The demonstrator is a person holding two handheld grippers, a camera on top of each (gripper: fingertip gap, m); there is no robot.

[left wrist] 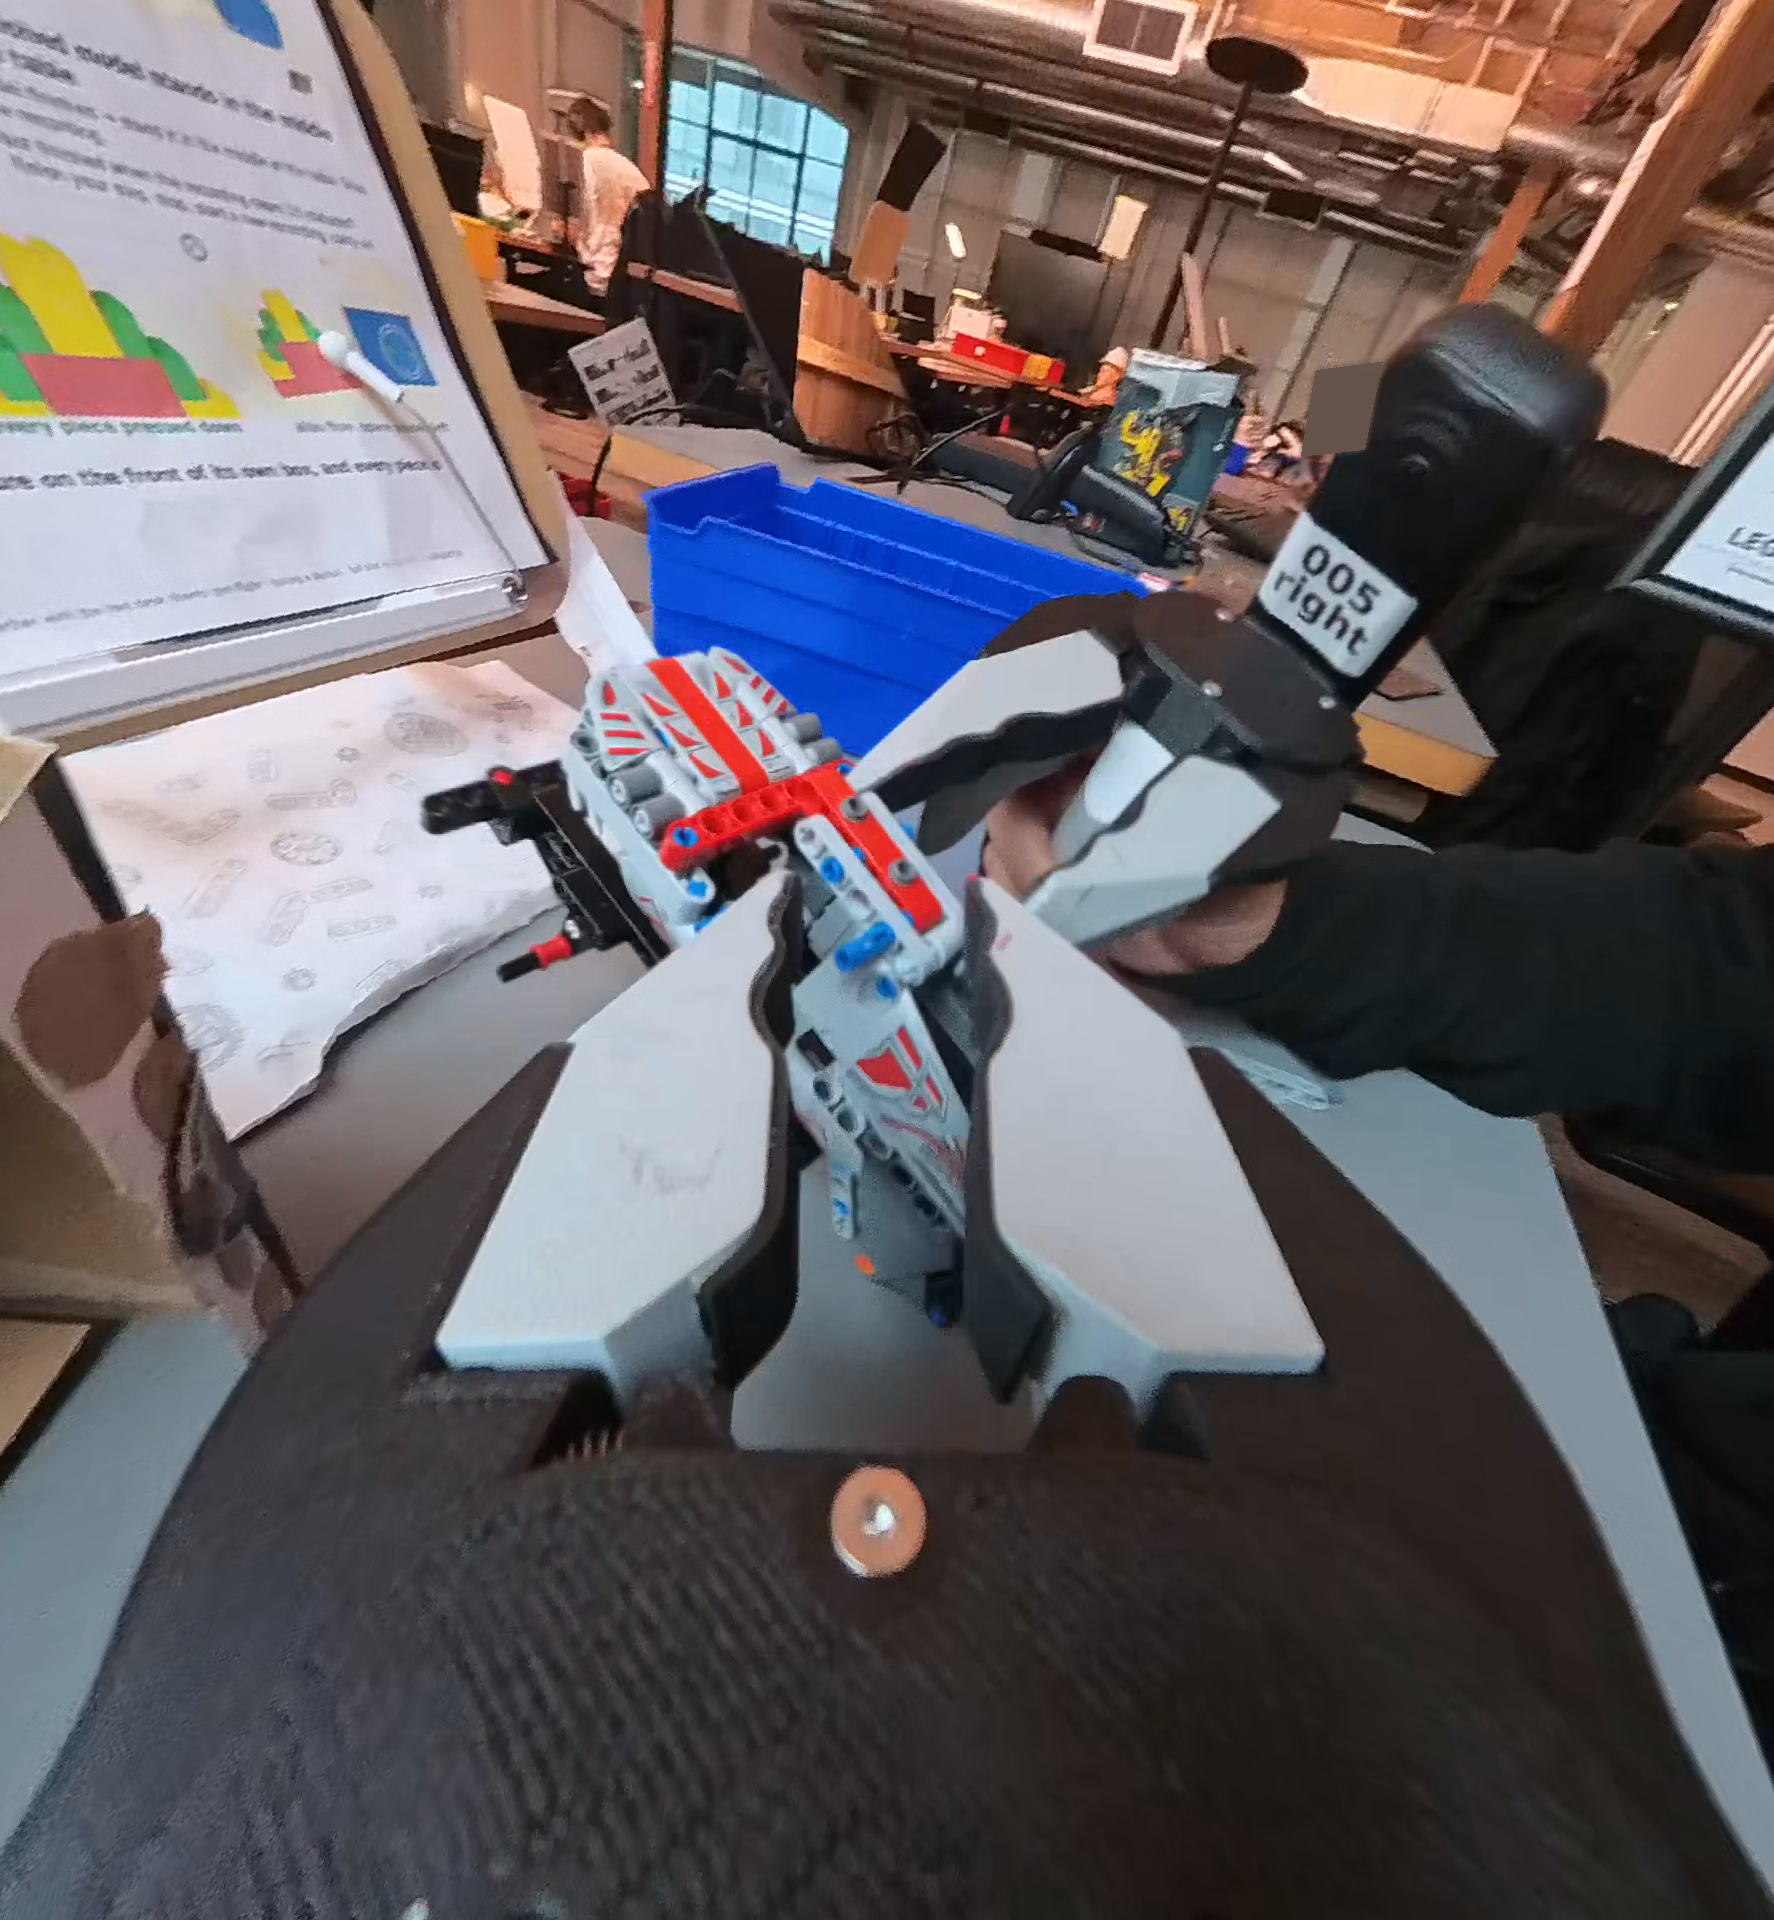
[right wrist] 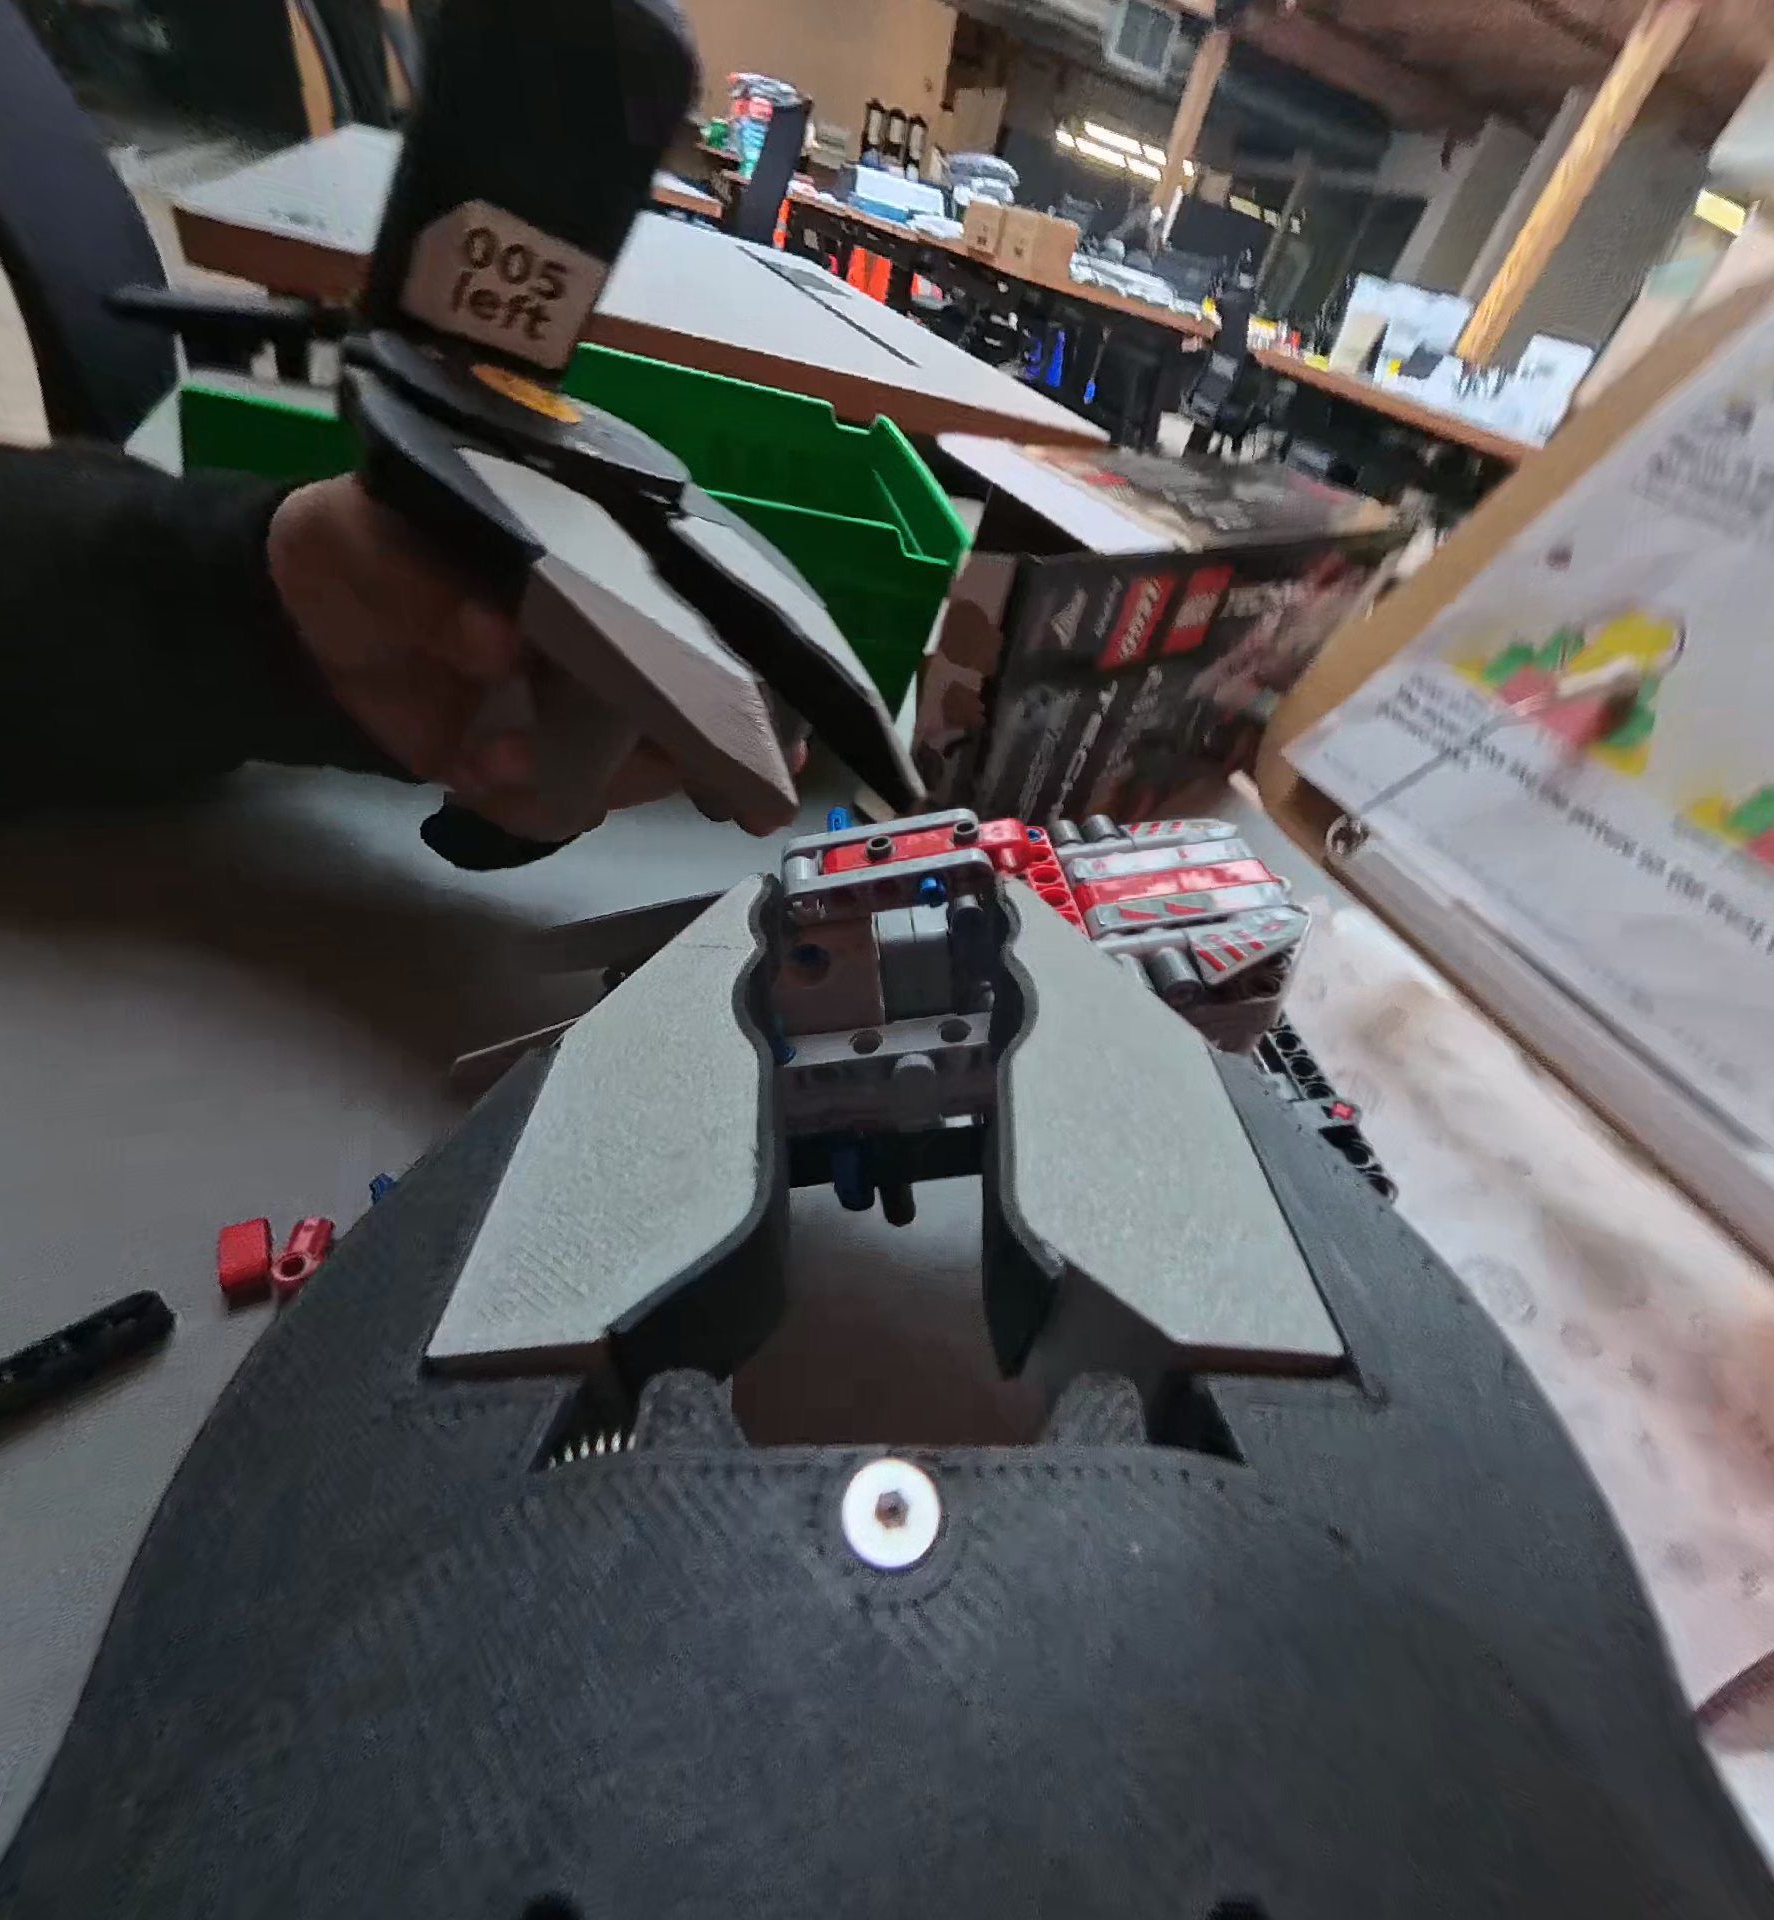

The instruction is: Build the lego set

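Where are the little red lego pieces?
In the right wrist view, two small red pieces lie on the grey table, low on the left, beside a black beam.

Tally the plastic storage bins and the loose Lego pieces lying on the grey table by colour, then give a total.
Blue plastic storage bin: 1
Green plastic storage bin: 1
Red loose Lego connector pieces: 2
Black loose Lego beam: 1
Total: 5

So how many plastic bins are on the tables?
2. A blue bin sits behind the lego model; a green bin sits behind the left hand-held gripper. More could be hidden.
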